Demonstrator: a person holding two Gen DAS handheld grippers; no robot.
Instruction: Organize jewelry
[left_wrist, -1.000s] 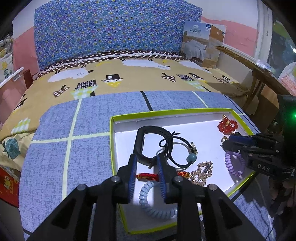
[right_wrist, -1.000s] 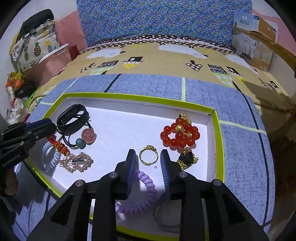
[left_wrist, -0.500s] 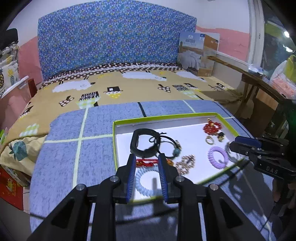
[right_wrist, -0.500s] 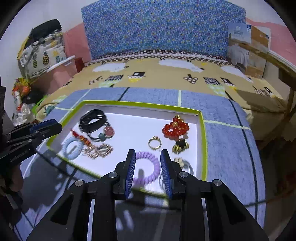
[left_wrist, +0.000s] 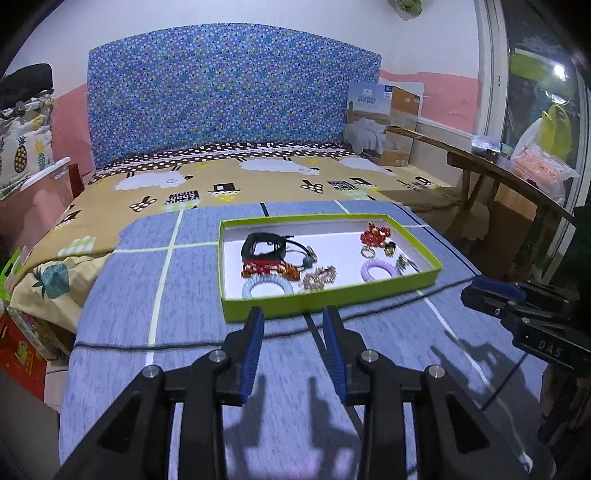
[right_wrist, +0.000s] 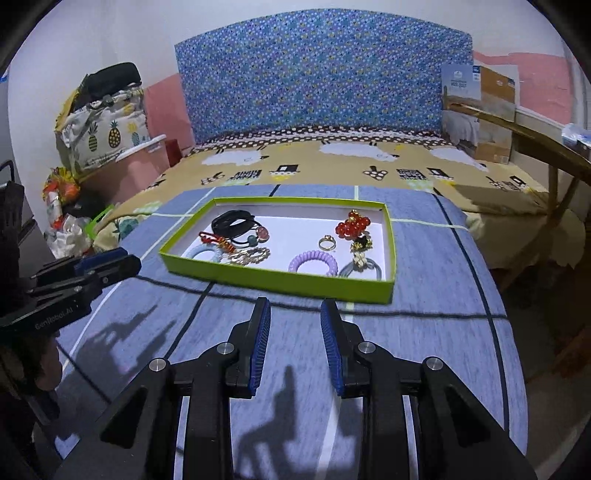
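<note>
A green-walled tray (left_wrist: 332, 293) (right_wrist: 280, 282) with a white floor lies on the blue cloth. In it lie a black band (left_wrist: 262, 245) (right_wrist: 231, 221), a red bead cluster (left_wrist: 375, 236) (right_wrist: 352, 227), a gold ring (right_wrist: 327, 243), a purple coil tie (left_wrist: 378, 269) (right_wrist: 313, 261), a light blue coil tie (left_wrist: 266, 288) (right_wrist: 201, 254) and a gold hair clip (left_wrist: 319, 277) (right_wrist: 251, 255). My left gripper (left_wrist: 294, 314) is open and empty, just in front of the tray. My right gripper (right_wrist: 294, 306) is open and empty, also short of the tray.
A black cable (left_wrist: 147, 346) (right_wrist: 424, 314) runs across the cloth in front of the tray. Behind is a bed with a sheep-print cover (left_wrist: 258, 181), a cardboard box (left_wrist: 384, 122) and a wooden bench (left_wrist: 498, 177) at right. Bags (right_wrist: 99, 125) stand at left.
Both grippers have pulled back and up from over the tray's contents to the cloth in front of it. Both stay open and empty.
</note>
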